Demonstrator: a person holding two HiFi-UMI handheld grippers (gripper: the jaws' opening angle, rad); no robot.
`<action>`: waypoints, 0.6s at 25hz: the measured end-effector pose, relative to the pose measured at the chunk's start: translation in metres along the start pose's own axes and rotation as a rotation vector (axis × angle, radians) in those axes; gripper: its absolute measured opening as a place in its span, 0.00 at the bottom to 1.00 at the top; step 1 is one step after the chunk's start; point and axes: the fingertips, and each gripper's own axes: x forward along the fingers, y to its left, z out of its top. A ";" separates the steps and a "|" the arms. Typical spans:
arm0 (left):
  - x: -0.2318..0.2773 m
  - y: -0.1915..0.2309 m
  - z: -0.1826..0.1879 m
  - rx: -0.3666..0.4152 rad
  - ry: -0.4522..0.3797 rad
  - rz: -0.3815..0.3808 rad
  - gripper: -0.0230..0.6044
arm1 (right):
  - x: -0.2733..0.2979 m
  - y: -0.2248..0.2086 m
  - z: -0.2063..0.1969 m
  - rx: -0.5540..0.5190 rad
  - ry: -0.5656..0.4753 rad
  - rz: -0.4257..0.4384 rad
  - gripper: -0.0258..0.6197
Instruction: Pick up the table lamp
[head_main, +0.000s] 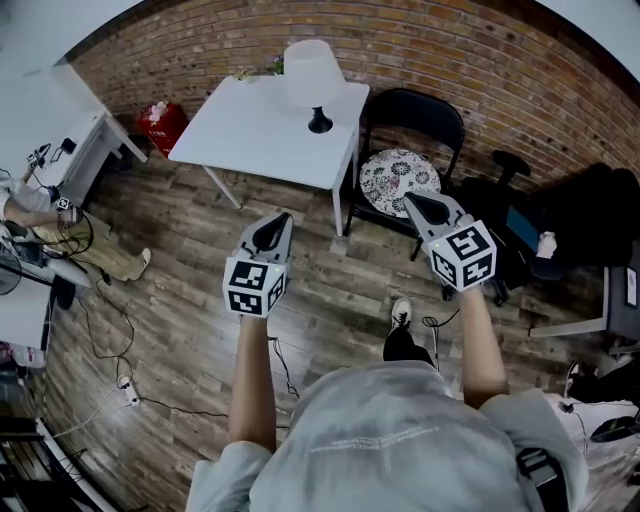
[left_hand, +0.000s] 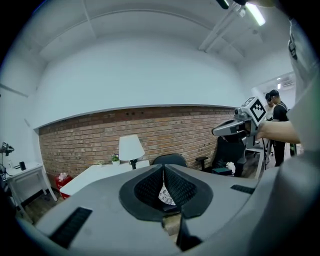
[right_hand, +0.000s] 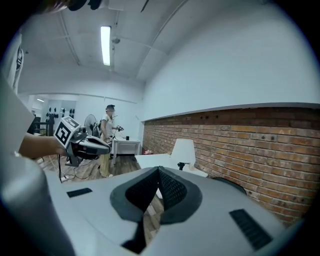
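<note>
The table lamp, with a white shade and a black base, stands upright at the far side of a white table. It also shows in the left gripper view, lamp, and in the right gripper view, lamp. Both grippers hover over the wooden floor well short of the table. My left gripper and my right gripper are both shut, tips meeting with nothing between them. The closed jaws point toward the table, as seen on the left gripper and on the right gripper.
A black folding chair with a patterned cushion stands right of the table. A brick wall runs behind. A red object and a small plant sit near the table. A person is at the left desk; cables lie on the floor.
</note>
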 end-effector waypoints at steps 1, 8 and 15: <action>0.009 0.002 0.001 -0.003 0.005 0.006 0.06 | 0.007 -0.009 0.002 -0.006 -0.012 0.010 0.04; 0.083 0.010 0.021 -0.049 0.033 0.057 0.17 | 0.055 -0.085 0.011 -0.019 -0.035 0.103 0.04; 0.138 0.021 0.042 -0.045 0.062 0.131 0.30 | 0.090 -0.146 0.004 0.019 -0.002 0.156 0.04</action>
